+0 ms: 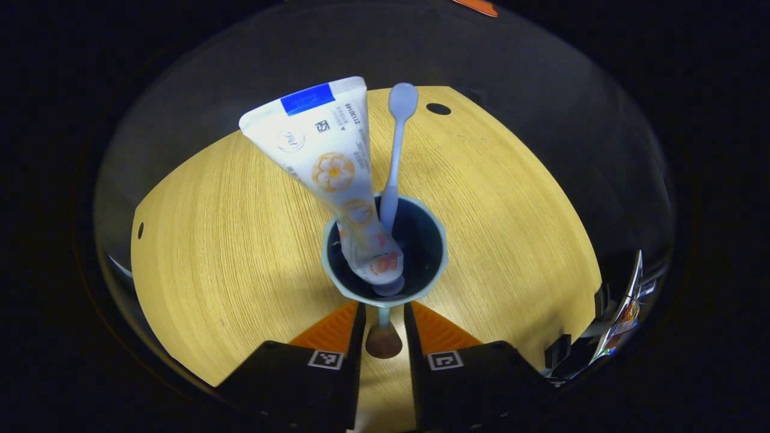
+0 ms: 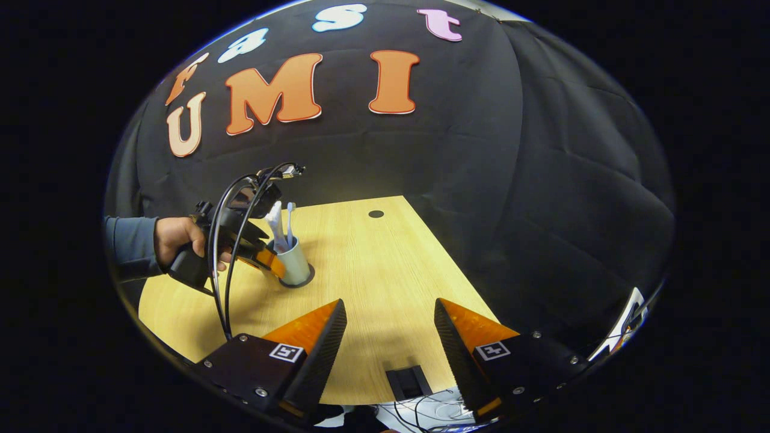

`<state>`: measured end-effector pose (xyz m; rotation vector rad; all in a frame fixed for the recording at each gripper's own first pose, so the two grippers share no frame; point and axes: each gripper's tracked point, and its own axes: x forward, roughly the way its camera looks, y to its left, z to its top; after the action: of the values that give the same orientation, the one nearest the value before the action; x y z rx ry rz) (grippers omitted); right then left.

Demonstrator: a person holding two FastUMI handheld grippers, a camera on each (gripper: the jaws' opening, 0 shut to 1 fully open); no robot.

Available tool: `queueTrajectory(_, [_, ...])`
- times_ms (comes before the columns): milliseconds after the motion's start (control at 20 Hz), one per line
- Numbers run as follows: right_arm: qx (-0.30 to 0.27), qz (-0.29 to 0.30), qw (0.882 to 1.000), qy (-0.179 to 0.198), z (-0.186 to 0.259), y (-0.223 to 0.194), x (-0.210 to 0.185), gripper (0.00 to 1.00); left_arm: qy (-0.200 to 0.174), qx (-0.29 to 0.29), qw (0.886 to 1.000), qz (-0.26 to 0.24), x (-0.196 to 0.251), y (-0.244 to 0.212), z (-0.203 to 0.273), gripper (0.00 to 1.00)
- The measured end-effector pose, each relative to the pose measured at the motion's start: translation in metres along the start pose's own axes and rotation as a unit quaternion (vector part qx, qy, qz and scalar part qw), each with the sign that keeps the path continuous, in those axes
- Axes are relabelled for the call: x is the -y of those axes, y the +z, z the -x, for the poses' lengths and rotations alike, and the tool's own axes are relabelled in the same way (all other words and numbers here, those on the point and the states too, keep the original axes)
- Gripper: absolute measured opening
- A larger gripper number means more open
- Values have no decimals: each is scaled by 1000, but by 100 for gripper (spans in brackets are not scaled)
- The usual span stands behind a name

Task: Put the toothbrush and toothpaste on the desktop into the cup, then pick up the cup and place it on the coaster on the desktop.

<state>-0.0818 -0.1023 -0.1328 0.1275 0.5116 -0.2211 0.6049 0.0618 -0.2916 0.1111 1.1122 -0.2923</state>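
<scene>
A pale blue cup (image 1: pixel 428 282) stands on the wooden table, seen from above in the left gripper view. Inside it lean a white toothpaste tube (image 1: pixel 328 162) with a blue stripe and a pale toothbrush (image 1: pixel 394 156). My left gripper (image 1: pixel 385 308) sits at the cup's near side, fingers close together on a thin pale handle with a brown knob (image 1: pixel 384 343). In the right gripper view the cup (image 2: pixel 296 261) rests on a dark round coaster (image 2: pixel 301 283), with the left gripper (image 2: pixel 272 262) against its left side. My right gripper (image 2: pixel 391 308) hangs open over the table's near part, holding nothing.
A person's hand (image 2: pixel 174 237) and sleeve hold the left gripper, with looping black cables (image 2: pixel 225 240). The tabletop (image 2: pixel 373 270) has a round hole (image 2: pixel 376 213) at the far end. A small black block (image 2: pixel 409 380) and wires sit at the near edge.
</scene>
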Motion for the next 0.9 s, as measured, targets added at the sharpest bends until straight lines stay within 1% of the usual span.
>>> queueTrajectory(150, [5,8,1000,7,2,5,-1,89,-7,22,1000,-9,1,4,15,79])
queueTrajectory(200, [8,11,1000,11,3,6,-1,89,-8,29,999,-10,1,4,21,85])
queueTrajectory(300, [15,21,999,20,3,12,-5,90,-8,47,999,-10,-3,5,33,87])
queueTrajectory(350, [18,26,999,27,2,16,-10,90,-9,57,998,-9,-4,6,42,92])
queueTrajectory(500, [35,42,997,48,-4,31,-26,90,0,95,995,1,-20,10,71,96])
queueTrajectory(650, [53,62,993,80,-5,44,-46,90,18,141,990,20,-42,13,108,98])
queueTrajectory(800, [74,84,988,108,-5,56,-64,90,62,206,976,26,-75,17,142,98])
queueTrajectory(900, [95,97,982,128,-3,67,-78,90,93,246,964,33,-91,15,170,98])
